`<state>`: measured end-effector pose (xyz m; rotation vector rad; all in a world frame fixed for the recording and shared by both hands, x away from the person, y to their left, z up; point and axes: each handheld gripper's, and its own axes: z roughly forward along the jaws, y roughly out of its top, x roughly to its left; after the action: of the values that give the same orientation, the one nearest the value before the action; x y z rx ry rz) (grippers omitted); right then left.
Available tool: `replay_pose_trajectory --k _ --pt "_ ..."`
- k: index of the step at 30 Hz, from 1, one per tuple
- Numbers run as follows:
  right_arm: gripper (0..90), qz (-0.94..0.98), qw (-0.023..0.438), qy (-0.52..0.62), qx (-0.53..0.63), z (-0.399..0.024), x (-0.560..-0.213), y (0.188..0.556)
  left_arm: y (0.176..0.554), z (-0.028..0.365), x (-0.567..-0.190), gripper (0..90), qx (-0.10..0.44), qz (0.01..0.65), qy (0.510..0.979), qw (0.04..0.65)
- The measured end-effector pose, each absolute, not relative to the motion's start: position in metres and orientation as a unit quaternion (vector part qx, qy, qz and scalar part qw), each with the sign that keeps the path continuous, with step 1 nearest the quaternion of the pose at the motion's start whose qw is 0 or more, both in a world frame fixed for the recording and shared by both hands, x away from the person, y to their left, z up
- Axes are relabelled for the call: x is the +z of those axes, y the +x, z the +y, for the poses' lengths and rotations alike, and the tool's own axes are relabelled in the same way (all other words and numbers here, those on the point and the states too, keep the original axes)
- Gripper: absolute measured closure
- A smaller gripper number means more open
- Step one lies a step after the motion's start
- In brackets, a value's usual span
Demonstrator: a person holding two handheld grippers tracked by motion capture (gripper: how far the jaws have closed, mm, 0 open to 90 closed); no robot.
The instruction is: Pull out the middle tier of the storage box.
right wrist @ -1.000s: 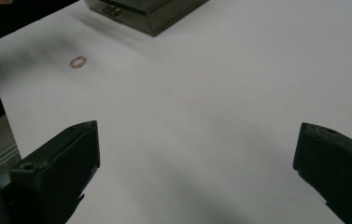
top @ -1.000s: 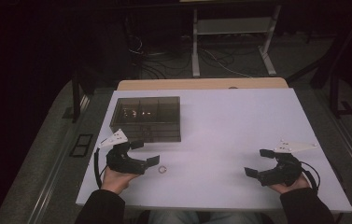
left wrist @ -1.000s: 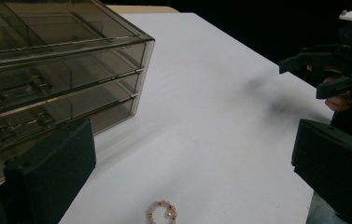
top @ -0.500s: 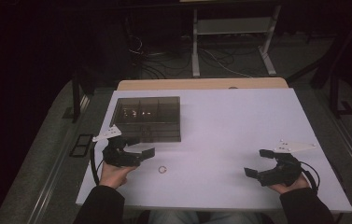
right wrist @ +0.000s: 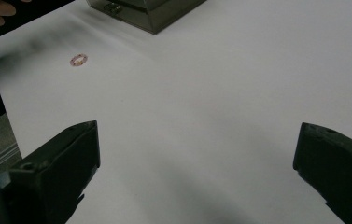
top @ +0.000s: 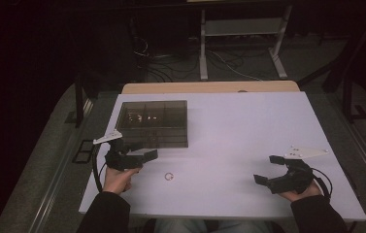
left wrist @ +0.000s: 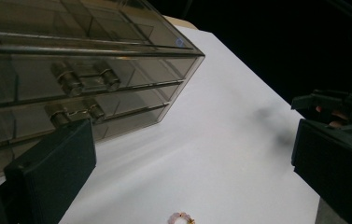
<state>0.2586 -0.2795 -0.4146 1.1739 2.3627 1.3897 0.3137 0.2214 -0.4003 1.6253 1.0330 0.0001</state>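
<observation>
- The left tongs [top: 146, 155] are held apart, just off the near edge of the box [top: 154, 124], with nothing between the jaws.
- The ring [top: 169, 177] (small, seemingly beaded) lies bare on the desk [top: 248, 131], near the left tongs and a little to their right, touching neither them nor the box.
- In the left gripper view the ring [left wrist: 181, 218] is seen low between the parted jaws, and the box [left wrist: 71, 74] with its latches fills the left.
- The right tongs [top: 268, 170] are likewise held apart and empty, well to the right, resting low over the desk.
- The step in hand is judged to be the approach to the ring; no grasp has been made yet.
- Next, the left tongs would need to be lowered and brought nearer, the jaws set astride the ring, then closed gently (a thin, flat thing is easily pushed aside).
</observation>
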Motion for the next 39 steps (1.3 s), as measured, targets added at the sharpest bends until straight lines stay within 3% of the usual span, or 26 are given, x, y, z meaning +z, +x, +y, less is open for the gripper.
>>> replay_pose_trajectory --k 25,39 --pt "0.0 0.793 0.075 0.391 0.462 -0.278 -0.415 0.259 0.324 0.232 -0.423 0.0 -0.055 0.503 0.64 0.577" --pt "0.0 0.794 0.073 0.39 0.461 -0.278 -0.416 0.259 0.325 0.241 -0.438 0.0 -0.108 0.553 0.572 0.597"
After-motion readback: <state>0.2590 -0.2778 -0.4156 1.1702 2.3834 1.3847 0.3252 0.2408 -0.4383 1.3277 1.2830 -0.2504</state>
